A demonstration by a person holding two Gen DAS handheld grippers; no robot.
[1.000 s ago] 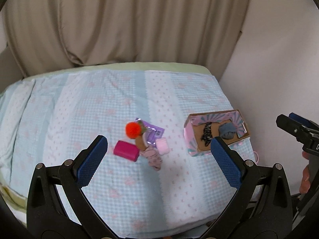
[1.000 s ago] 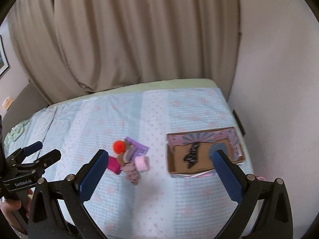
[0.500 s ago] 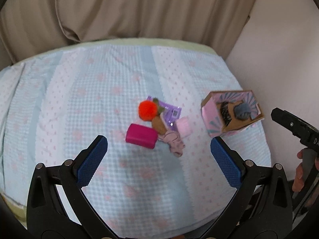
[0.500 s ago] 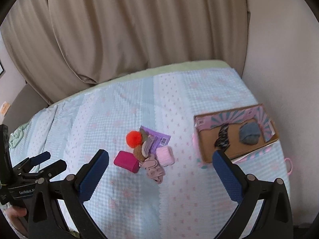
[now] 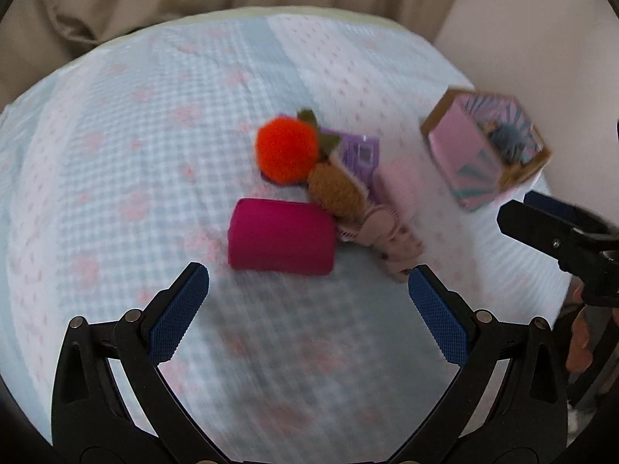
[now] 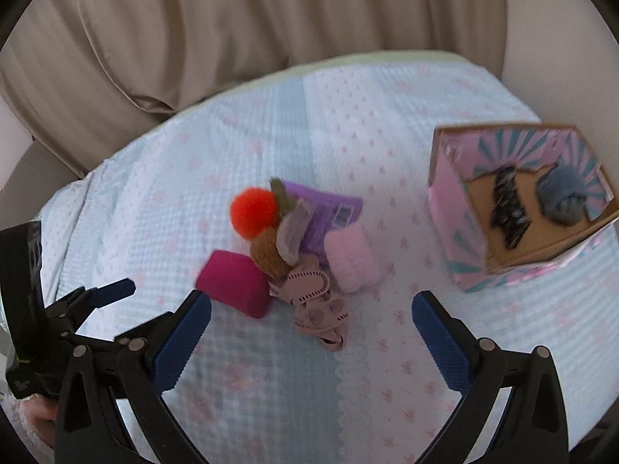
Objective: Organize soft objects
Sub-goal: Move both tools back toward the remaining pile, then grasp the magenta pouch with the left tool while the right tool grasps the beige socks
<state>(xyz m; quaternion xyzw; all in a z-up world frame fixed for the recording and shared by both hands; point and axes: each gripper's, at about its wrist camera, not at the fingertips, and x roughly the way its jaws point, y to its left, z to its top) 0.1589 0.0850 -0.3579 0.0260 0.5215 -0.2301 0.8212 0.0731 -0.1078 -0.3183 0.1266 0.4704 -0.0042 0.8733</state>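
Both the left gripper [image 5: 308, 282] and right gripper [image 6: 311, 311] hang wide open and empty above the bedspread [image 6: 240, 379], the magenta roll [image 5: 280, 241], orange pompom [image 5: 287, 149] and pink pieces unsorted beyond, only two dark items in the far box [image 6: 448, 216].

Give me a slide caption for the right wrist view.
Open right tongs above a soft-toy pile on the bed; box alongside.

Both claws, the left claw [image 5: 308, 282] and right claw [image 6: 311, 309], have dropped closer to the soft pile [image 6: 294, 247].
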